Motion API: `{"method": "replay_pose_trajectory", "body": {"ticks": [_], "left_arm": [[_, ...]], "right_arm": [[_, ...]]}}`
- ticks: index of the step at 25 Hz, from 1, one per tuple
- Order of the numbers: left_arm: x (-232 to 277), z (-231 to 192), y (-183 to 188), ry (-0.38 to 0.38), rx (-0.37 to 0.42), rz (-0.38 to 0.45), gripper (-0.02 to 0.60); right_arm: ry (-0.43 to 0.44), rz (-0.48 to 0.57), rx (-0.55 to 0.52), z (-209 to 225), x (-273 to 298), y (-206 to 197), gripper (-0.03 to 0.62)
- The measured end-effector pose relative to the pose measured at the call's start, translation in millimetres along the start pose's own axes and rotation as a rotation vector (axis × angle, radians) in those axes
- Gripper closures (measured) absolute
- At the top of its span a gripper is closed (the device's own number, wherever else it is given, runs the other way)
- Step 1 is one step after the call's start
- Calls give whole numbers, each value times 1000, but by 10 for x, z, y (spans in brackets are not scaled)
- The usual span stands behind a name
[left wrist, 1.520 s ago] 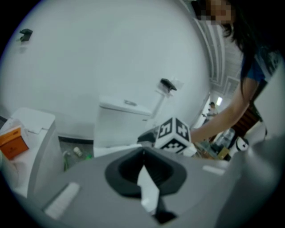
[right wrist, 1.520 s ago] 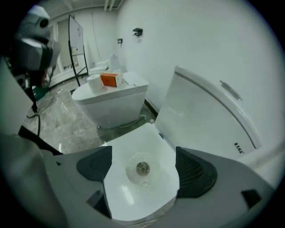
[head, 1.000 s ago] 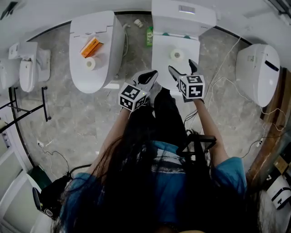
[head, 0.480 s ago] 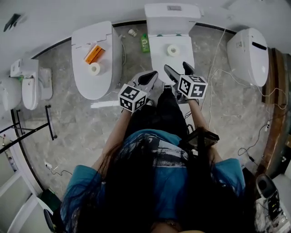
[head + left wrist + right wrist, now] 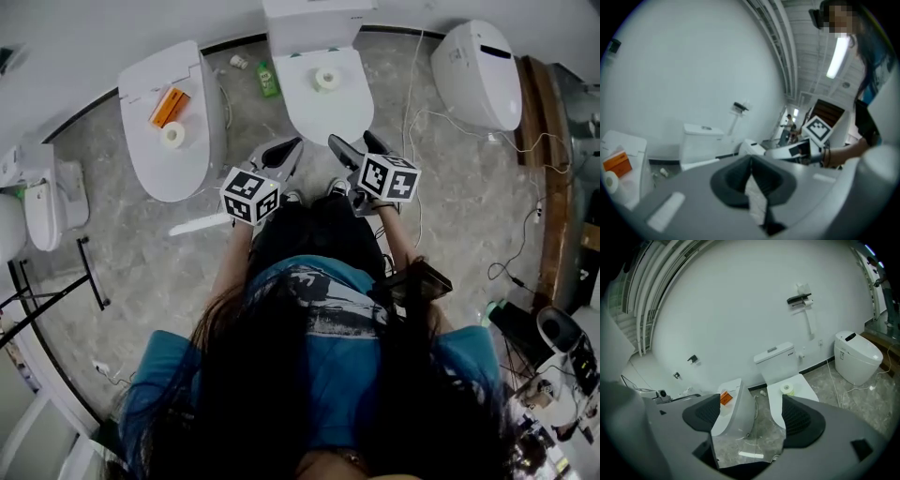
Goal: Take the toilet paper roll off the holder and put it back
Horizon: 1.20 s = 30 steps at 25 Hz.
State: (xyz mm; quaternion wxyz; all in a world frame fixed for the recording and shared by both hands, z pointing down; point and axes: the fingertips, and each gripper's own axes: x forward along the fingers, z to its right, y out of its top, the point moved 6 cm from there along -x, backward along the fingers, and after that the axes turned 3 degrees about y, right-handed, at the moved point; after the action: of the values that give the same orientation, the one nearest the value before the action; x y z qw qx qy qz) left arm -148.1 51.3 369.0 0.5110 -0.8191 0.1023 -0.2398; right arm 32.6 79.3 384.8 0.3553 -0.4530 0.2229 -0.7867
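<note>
A toilet paper roll lies on the closed lid of the middle toilet, ahead of both grippers. High on the wall above that toilet's tank hangs a black holder. My left gripper is shut with nothing in it, pads touching. To its right my right gripper is open and empty, its jaws framing the toilets from well back. A second roll lies on the left toilet.
The left toilet carries an orange box. A third toilet stands at right, with cables on the floor. A green bottle stands between the toilets. A black rack stands at far left.
The toilets have slid up and left in the head view, as if the person backed away. Both grippers stay in front of the body, the left shut and the right open as before.
</note>
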Motion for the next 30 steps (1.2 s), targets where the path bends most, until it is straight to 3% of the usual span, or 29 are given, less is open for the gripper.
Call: {"method": "replay_pose_trajectory", "body": {"ticks": [4, 7, 10, 13, 21, 30], "left_arm": [[-9, 230, -92, -24, 5, -3, 581], [-32, 398, -148, -37, 10, -11, 581], [-68, 604, -204, -42, 26, -10, 581], [-137, 872, -291, -38, 38, -9, 582], [-409, 1828, -724, -19, 72, -31, 581], [-859, 2775, -1247, 24, 86, -58, 581]], "right_arm": [[-13, -11, -18, -28, -243, -166, 218], [-16, 2, -26, -49, -433, -279, 320], [-23, 12, -36, -30, -642, -412, 374], [-35, 27, -29, 22, -905, -596, 490], [-7, 65, 22, 170, -1772, -1231, 531], [65, 60, -26, 89, -2508, -1835, 534]]}}
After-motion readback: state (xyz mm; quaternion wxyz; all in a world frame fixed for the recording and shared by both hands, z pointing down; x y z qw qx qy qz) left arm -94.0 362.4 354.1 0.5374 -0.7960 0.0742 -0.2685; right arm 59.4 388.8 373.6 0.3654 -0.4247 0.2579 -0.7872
